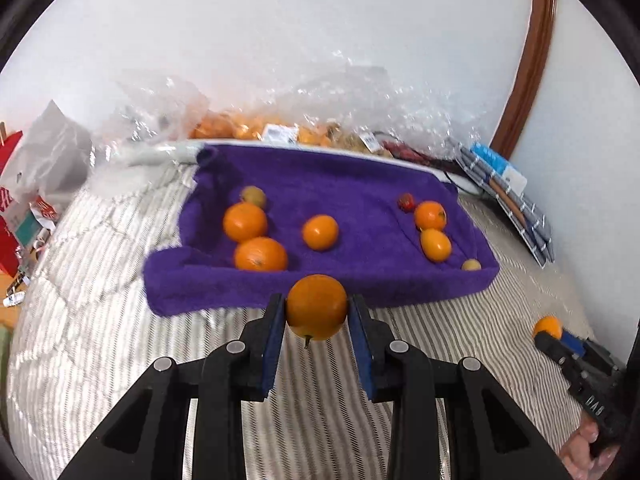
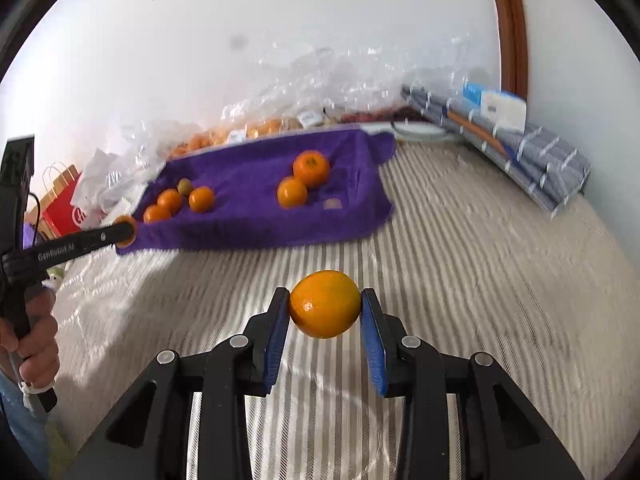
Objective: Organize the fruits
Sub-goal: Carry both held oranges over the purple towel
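Judging by the purple towel, the sorting looks well underway but unfinished: three oranges and a small greenish fruit cluster at its left, one orange lies mid-cloth, and two more sit at the right beside a small red fruit. Two oranges are not yet placed — the left gripper is clamped on a round orange just short of the towel's near edge, and the right gripper pinches a smooth oval orange above the striped bedspread, well apart from the towel. Bagged fruit waits behind the towel — whether it belongs to the job, I cannot tell.
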A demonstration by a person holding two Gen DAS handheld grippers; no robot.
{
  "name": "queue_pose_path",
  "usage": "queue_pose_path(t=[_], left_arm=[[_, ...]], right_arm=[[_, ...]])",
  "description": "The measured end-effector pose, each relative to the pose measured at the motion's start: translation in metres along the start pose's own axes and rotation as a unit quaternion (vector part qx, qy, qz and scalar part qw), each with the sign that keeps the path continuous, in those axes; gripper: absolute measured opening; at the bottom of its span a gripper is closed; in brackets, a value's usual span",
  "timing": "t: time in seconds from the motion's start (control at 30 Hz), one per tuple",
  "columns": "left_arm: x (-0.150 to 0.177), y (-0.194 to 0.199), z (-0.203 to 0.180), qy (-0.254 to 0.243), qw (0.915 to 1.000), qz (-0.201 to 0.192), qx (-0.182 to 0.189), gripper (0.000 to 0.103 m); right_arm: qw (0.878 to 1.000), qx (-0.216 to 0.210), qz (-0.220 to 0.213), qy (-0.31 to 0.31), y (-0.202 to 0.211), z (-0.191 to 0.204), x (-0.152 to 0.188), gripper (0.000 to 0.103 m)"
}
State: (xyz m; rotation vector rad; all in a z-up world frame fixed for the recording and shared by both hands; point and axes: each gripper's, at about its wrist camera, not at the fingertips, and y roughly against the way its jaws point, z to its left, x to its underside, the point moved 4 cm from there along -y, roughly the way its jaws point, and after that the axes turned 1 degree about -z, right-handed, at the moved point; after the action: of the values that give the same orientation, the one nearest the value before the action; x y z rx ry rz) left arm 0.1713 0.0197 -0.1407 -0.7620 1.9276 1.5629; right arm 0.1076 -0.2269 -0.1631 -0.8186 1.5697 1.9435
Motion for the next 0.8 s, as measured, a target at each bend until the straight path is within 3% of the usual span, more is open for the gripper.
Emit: queue_pose_path(t=[0.43,0.8], left_arm=[[-0.046,0.002,0.033,0.028,0.999,-0.032,-0.012,0.03],[-0.075,-0.038,0.024,0.039,0.9989,-0.024,0.002,0.03]], right_arm=[[0.999,0.017,-0.035,0.029,-0.014,0.012,-0.078,0.035],[0.998,0.033,-0.019,0.039,-0.061,0.012,-0.104,0.035]])
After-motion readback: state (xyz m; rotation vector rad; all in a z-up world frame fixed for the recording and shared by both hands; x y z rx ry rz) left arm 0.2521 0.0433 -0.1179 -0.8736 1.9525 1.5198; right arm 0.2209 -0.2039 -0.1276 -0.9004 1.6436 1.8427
